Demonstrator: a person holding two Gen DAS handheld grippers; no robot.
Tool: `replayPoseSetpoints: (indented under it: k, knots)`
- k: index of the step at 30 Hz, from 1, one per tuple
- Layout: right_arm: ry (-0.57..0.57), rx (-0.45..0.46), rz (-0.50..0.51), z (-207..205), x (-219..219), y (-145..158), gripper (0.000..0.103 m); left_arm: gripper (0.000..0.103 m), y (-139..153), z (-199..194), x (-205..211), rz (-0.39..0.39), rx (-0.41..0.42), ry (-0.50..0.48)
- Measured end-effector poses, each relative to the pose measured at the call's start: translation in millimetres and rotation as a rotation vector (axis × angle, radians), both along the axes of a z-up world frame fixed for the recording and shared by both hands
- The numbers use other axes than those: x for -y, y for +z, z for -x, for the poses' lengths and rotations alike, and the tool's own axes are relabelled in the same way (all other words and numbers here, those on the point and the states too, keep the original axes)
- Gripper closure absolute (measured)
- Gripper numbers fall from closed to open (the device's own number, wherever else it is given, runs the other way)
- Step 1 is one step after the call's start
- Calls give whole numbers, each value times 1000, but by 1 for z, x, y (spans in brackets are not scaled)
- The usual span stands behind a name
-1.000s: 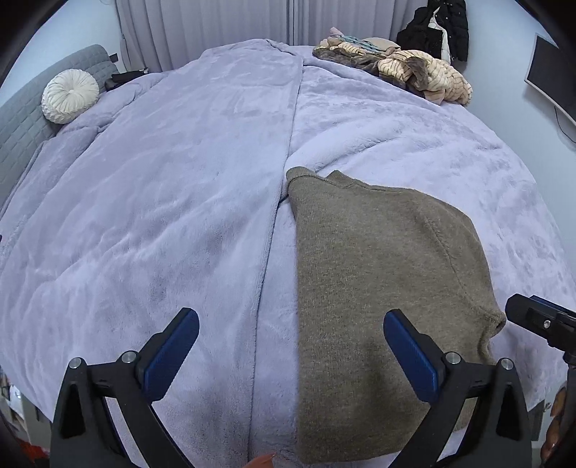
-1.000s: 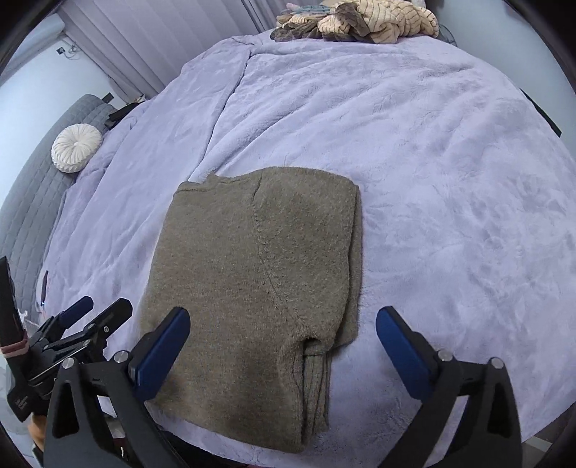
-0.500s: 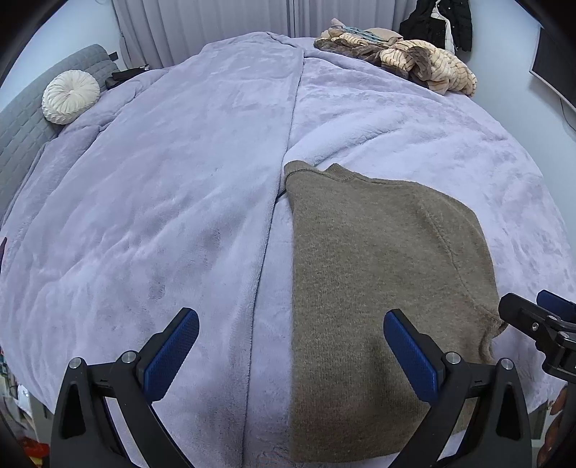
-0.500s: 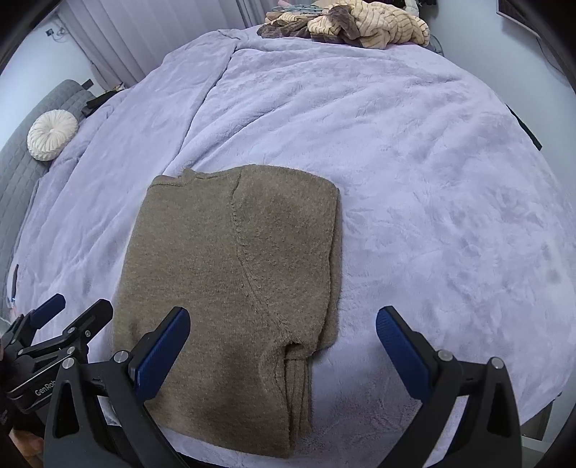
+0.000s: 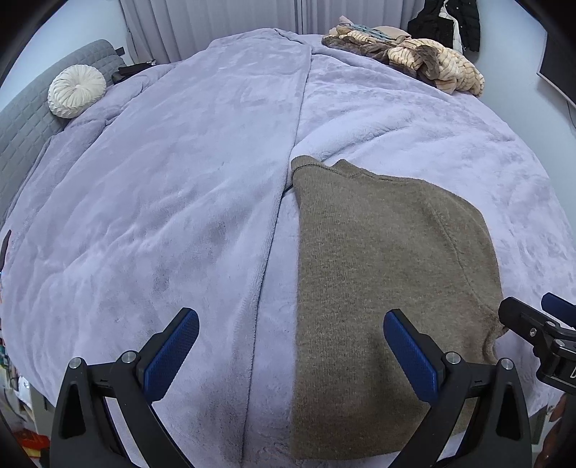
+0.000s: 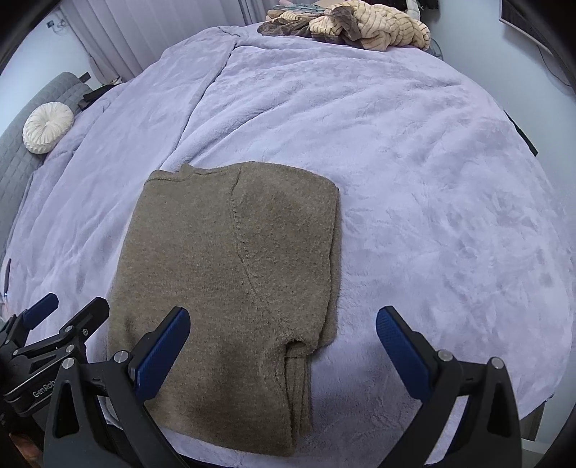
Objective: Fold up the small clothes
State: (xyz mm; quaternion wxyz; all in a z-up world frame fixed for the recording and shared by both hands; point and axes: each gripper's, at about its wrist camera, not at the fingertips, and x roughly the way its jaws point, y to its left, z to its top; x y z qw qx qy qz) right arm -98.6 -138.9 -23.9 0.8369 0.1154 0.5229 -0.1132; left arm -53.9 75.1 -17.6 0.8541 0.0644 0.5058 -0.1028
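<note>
A lilac-blanketed bed (image 6: pixel 414 151) fills both views. The folded sweater (image 6: pixel 230 288) lies flat at lower centre, unchanged over the past second; both the left gripper (image 5: pixel 291 354) and right gripper (image 6: pixel 282 351) have drawn back, released and empty, so this fold looks finished.

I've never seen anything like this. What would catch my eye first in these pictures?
First, the brown knitted sweater, lying partly folded near the front edge of a big lilac blanket that covers the whole bed. Next, the blue-padded grippers at the bottom of each view: the left gripper and right gripper, both wide open and holding nothing. At the far end sits a heap of tan and brown clothes.
</note>
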Motion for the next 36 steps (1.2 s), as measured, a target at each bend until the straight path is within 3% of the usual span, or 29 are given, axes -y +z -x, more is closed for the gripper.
replayPoseSetpoints:
  k: [12, 36]
  knots:
    - [20, 3, 64, 0, -9, 9, 0, 0, 0, 2, 0, -9, 0, 0]
    - [17, -1, 83, 2, -12, 10, 0, 0, 0, 6, -1, -35, 9, 5]
